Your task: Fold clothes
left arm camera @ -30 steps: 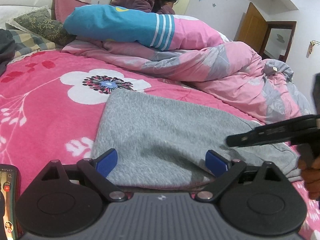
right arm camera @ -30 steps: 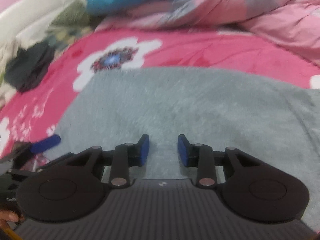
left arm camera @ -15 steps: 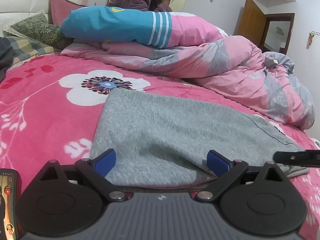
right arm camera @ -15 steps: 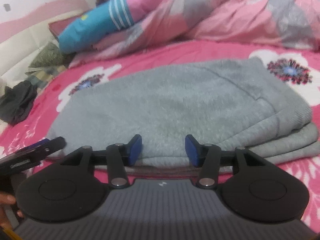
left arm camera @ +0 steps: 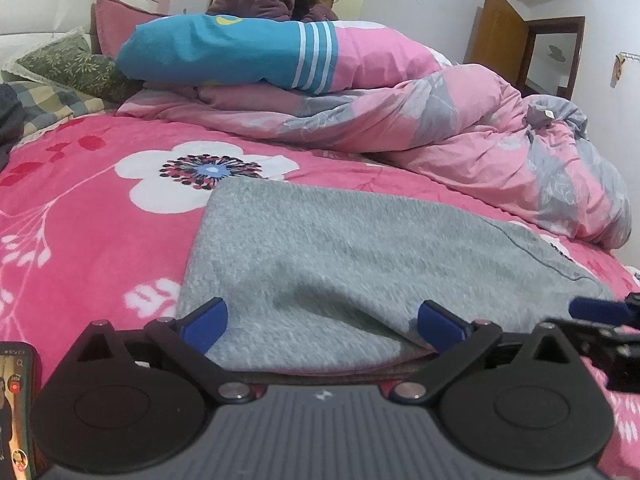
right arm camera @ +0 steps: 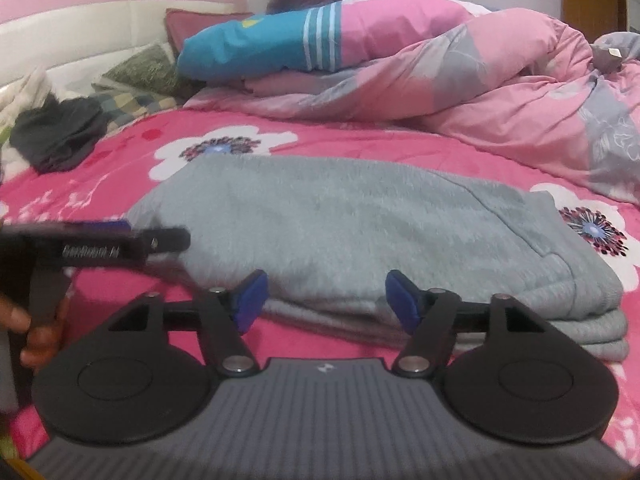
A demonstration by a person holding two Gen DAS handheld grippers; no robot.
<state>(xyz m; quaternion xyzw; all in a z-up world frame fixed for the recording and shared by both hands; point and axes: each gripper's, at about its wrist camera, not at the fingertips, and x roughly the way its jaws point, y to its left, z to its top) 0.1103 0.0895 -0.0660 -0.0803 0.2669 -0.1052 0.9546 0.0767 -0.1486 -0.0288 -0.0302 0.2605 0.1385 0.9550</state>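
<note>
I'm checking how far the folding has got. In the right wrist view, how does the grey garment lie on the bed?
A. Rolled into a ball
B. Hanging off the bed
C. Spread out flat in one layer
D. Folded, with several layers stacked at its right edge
D: the grey garment shows stacked layers at its right edge, lying on the pink flowered blanket.

Left gripper [left arm camera: 320, 322] gaping wide, jaws opening, straddling near edge of folded grey garment [left arm camera: 360, 264], lying on pink floral blanket [left arm camera: 88, 216].
</note>
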